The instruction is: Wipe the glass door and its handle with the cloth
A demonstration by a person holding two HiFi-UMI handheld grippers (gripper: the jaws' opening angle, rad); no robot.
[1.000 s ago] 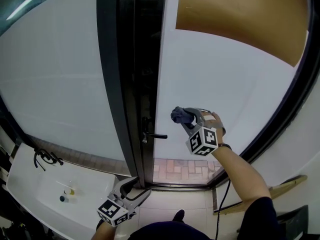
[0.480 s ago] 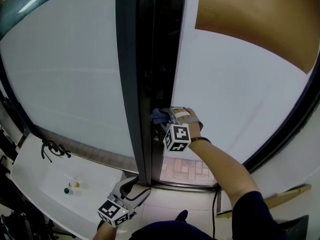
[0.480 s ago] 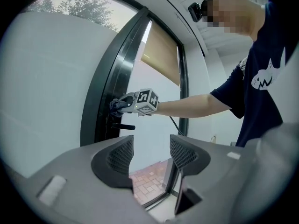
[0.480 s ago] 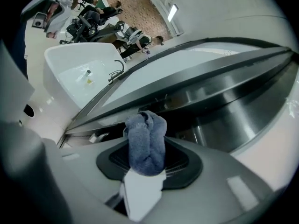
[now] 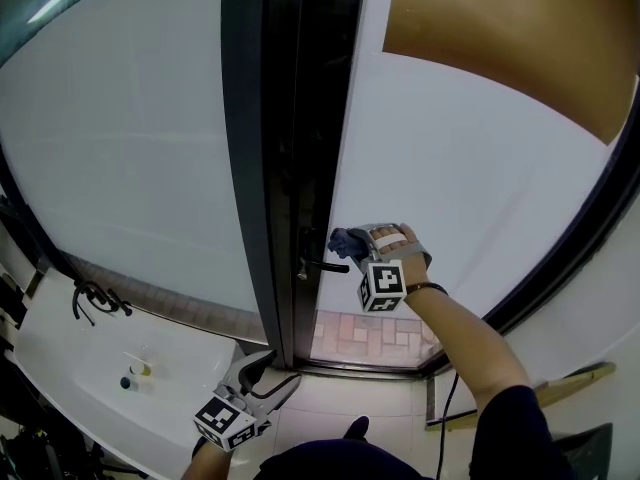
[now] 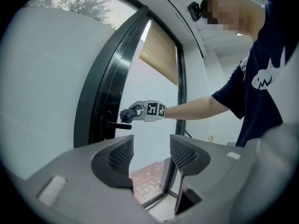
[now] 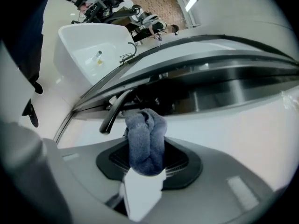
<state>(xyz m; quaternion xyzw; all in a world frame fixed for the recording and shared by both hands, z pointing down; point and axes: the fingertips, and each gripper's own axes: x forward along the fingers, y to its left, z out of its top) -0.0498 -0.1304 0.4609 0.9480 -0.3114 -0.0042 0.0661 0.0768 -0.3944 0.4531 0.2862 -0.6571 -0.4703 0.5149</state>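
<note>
My right gripper point(image 5: 352, 244) is shut on a bunched dark blue-grey cloth point(image 5: 346, 239) and holds it just above the free end of the black lever handle point(image 5: 328, 265). In the right gripper view the cloth point(image 7: 145, 139) stands up between the jaws, with the handle point(image 7: 114, 112) close to its left; I cannot tell whether they touch. The handle sits on the dark frame point(image 5: 290, 168) of the frosted glass door point(image 5: 450, 188). My left gripper point(image 5: 262, 376) hangs low near the floor, open and holding nothing, and looks up at the door point(image 6: 149, 155).
A white sink counter point(image 5: 70, 368) with a black tap point(image 5: 95, 298) and small bottles point(image 5: 133, 374) runs along the lower left. A tan blind point(image 5: 520, 38) covers the door's top. Brick paving point(image 5: 360, 333) shows under the glass. A wooden strip point(image 5: 565, 380) lies at the lower right.
The right gripper carried the cloth left to the door's edge by the handle, then came back right and slightly down to the handle's free end. The left gripper stayed put.
</note>
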